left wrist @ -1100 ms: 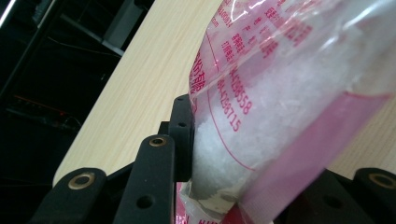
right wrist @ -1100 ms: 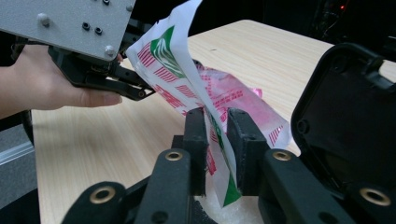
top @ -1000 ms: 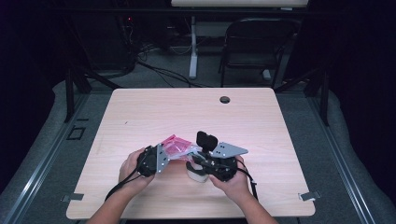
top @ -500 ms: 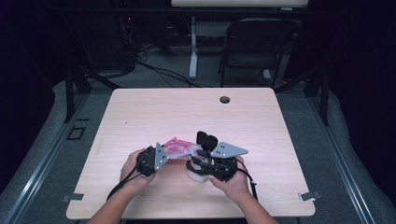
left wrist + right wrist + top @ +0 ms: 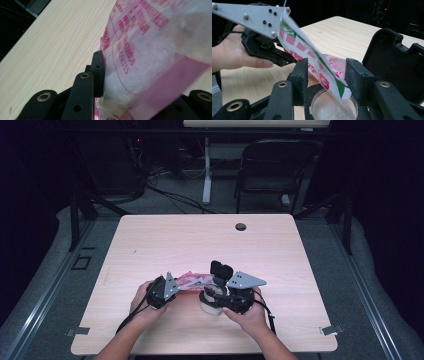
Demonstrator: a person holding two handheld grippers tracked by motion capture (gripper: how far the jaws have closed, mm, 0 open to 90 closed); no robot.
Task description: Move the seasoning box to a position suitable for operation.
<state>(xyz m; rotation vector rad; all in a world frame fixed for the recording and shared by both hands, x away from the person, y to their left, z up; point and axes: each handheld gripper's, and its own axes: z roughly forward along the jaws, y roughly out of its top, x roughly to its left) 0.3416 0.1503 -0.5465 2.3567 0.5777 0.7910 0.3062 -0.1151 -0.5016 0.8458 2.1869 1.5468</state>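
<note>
1. Since the earlier frame the left gripper (image 5: pixel 167 287) has shifted slightly and the pink bag (image 5: pixel 192 280) now reaches further toward the jar; the right gripper (image 5: pixel 325 75) has just been spreading its jaws, with the bag's lower corner between them but not pressed
2. Count: one bag, one round jar (image 5: pixel 333 106), one black lid (image 5: pixel 395 60), two grippers, two hands, one wooden table (image 5: pixel 200 237)
3. The left hand (image 5: pixel 145 307) holds its gripper low over the near part of the table, pointed toward the person's right; the right hand (image 5: pixel 250 312) holds its gripper beside it, over the jar
4. The left tongs pinch the bag: in the left gripper view one pad (image 5: pixel 98 72) presses on the plastic where white grains lie
5. The bag hangs tilted from the left gripper, its lower corner dipping into the jar's mouth
6. The jar holds white grains; the bag, printed in red and green, holds more of the same
7. The lid stands just behind the jar
</note>
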